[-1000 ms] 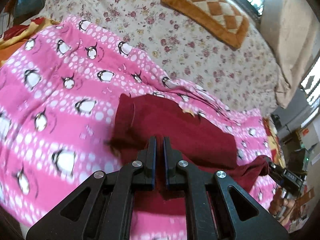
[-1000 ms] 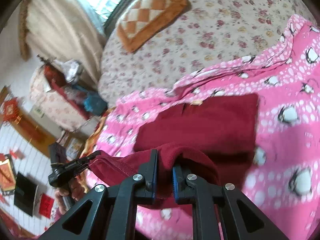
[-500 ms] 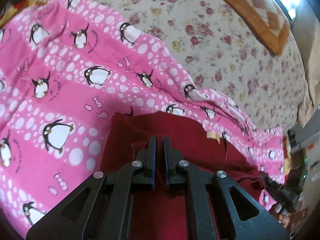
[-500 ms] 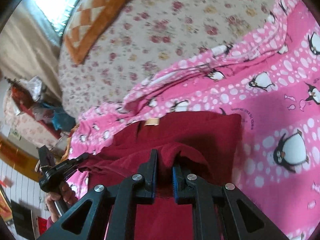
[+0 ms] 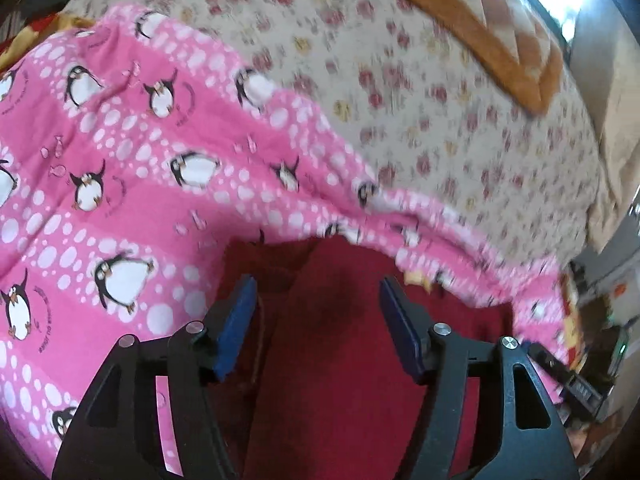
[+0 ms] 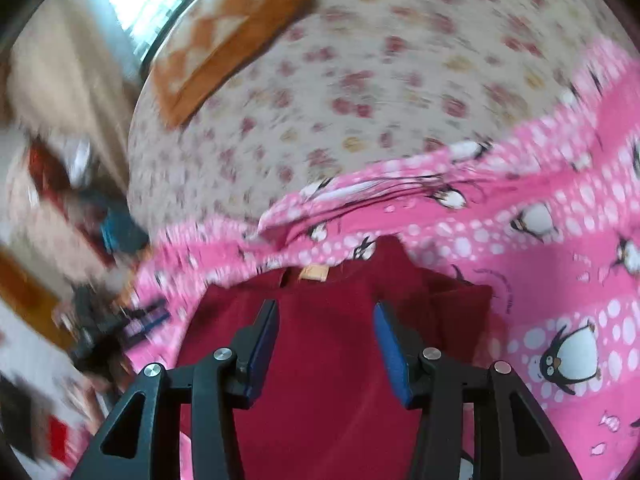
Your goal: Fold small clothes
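A dark red small garment (image 5: 340,360) lies folded flat on the pink penguin blanket (image 5: 120,184). My left gripper (image 5: 318,292) is open just above the garment's left part, holding nothing. In the right wrist view the same red garment (image 6: 328,368) shows with a tan neck label (image 6: 314,272) at its far edge. My right gripper (image 6: 326,316) is open over the garment's middle, holding nothing. The other gripper shows blurred at the left edge of the right wrist view (image 6: 136,320).
The blanket (image 6: 560,280) lies on a bed with a cream floral sheet (image 5: 440,100). An orange checked cushion (image 5: 488,28) lies at the bed's far edge under a window. Furniture and clutter stand beyond the bed's side (image 6: 60,208).
Both grippers were shut on the red garment's edge and carried it forward over itself. Now both have opened and let go; the garment lies folded.
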